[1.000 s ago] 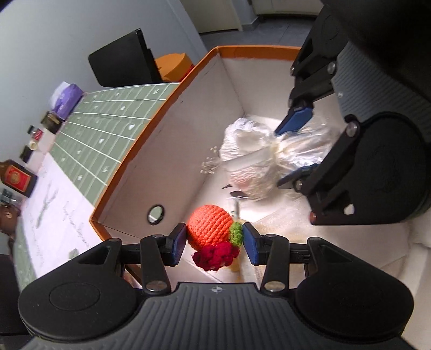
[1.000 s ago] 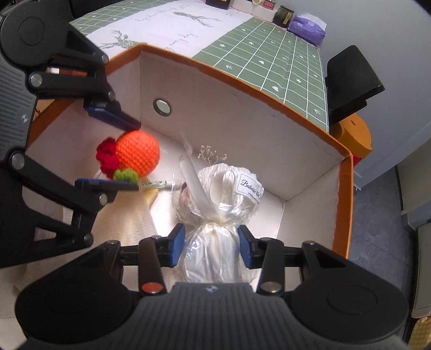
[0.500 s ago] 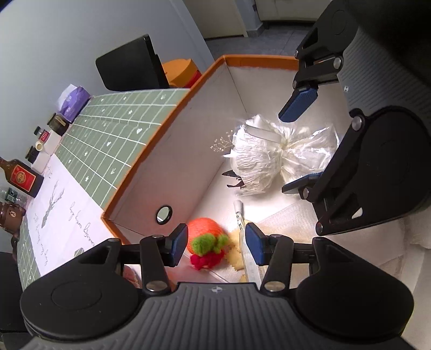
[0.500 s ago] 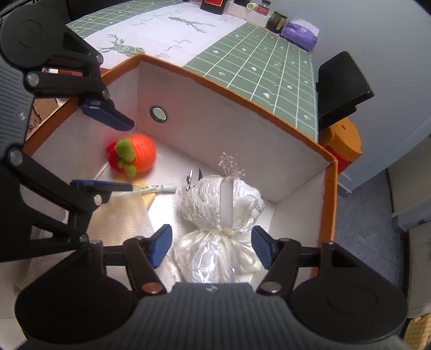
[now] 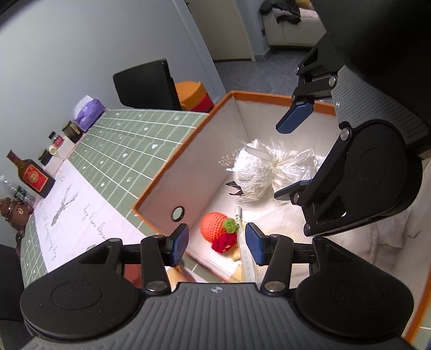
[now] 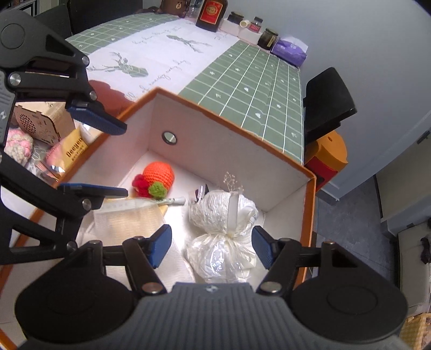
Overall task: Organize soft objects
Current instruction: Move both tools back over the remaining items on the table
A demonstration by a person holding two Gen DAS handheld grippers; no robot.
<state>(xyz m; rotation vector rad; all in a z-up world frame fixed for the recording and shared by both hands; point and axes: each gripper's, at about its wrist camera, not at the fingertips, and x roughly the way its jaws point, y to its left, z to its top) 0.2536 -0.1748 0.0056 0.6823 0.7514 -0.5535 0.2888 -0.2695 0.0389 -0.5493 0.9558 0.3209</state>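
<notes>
left gripper (image 5: 216, 243): we see jaws apart, nothing between the pads; it hangs above the box's near corner, the crochet toy below and beyond the gap.
right gripper (image 6: 211, 247): jaws apart, empty; the wrapped bundle lies under the gap, pads clear of it.
box (image 6: 231, 140): orange rim, white inner walls, a round metal-ringed hole in one wall. It stands on the table against the tablecloth's edge.
crochet toy (image 6: 159, 173): orange knitted ball with a green tuft and a red knitted bit, on the box floor near the corner under the hole.
wrapped bundle (image 6: 223, 215): white thing in clear crinkled film, tied with a pale ribbon, dried sprigs at the top. It lies on the box floor toward the opposite wall, apart from the toy. We can't read any tag on it here.
cloth (image 6: 126, 218): pale, textured, on the box floor beside the toy; a thin white stick with tiny print lies along its edge, unreadable.
tablecloth (image 6: 242, 78): green grid with small white marks, plus a white panel with deer figures and cursive script; we can't make out the words.
bottle (image 6: 211, 12): dark glass, red label, text too small.
pouch (image 6: 74, 150): tan, outside the box, dark block lettering, not legible.
wooden box (image 6: 40, 125): laser-cut, grille of holes, no readable writing.
</notes>
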